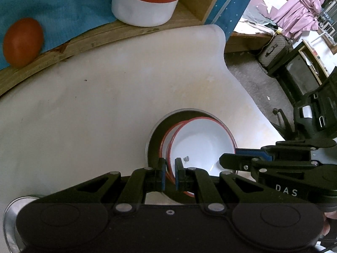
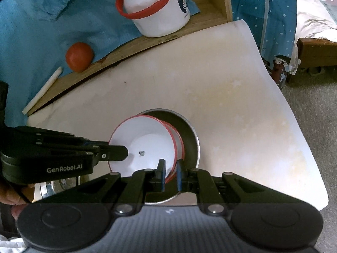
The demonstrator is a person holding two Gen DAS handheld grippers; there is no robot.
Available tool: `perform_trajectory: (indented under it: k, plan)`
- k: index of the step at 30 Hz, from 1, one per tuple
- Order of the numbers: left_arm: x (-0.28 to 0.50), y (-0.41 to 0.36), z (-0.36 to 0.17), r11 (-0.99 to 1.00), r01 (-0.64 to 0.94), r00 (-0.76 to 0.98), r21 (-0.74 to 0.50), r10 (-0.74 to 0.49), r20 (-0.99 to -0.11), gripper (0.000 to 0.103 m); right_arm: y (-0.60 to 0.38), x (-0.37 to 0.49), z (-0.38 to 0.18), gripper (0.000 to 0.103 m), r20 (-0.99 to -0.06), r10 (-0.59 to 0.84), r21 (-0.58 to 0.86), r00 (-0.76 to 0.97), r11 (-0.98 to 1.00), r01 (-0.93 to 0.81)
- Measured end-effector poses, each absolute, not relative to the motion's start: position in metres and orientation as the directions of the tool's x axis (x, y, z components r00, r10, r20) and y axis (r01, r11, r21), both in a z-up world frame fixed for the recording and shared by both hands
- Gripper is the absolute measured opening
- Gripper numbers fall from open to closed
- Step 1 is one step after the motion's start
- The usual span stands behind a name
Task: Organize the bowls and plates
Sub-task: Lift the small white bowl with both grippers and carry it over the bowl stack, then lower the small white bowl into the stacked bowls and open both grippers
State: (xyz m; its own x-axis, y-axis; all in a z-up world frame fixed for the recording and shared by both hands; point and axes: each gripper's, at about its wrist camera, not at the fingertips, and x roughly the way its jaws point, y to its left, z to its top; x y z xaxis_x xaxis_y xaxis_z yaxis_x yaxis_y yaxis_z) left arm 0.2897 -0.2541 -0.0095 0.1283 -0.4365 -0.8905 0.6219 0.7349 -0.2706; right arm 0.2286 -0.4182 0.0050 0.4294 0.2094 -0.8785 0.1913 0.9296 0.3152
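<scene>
Both grippers grasp the same white bowl with the red rim (image 1: 200,141), each pinching its edge from an opposite side: the left gripper (image 1: 170,174) on one wall, the right gripper (image 2: 170,174) on the other. The bowl sits tilted inside a larger metal bowl (image 2: 189,135) on the white table (image 2: 210,80), so I judge the nesting is nearly done but the bowl is not yet settled flat. A second red rim shows just under it, perhaps another bowl; I cannot tell for sure. Another metal dish (image 1: 10,215) lies near the table's edge, apparently not yet stacked.
</scene>
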Motion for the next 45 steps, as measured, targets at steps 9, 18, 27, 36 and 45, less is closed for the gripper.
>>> perform_trajectory:
  k: [9,18,27,36,45]
  plan:
    - [0.2917,-0.2567,-0.0104,0.744,0.612,0.124,-0.269,-0.426,-0.896,0.008,-0.4197,0.2311,0.0026,0.013,-0.88,0.217,0.323,0.423,0.926,0.196]
    - [0.2922,-0.2566,-0.0127,0.75,0.604,0.124,-0.271,-0.424,-0.897,0.009,-0.4208,0.2328,0.0004,0.015,-0.878,0.226,0.33,0.422,0.924,0.192]
    - [0.2925,-0.2557,-0.0135,0.749,0.6,0.124,-0.279,-0.432,-0.893,0.012,-0.421,0.2304,-0.0009,0.019,-0.877,0.224,0.331,0.425,0.923,0.197]
    - [0.2923,-0.254,-0.0133,0.749,0.597,0.122,-0.286,-0.438,-0.891,0.013,-0.4237,0.2313,-0.0008,0.023,-0.875,0.224,0.333,0.429,0.922,0.198]
    - [0.2921,-0.2533,-0.012,0.749,0.597,0.122,-0.288,-0.44,-0.89,0.015,-0.4236,0.2312,-0.0008,0.024,-0.875,0.223,0.333,0.43,0.921,0.2]
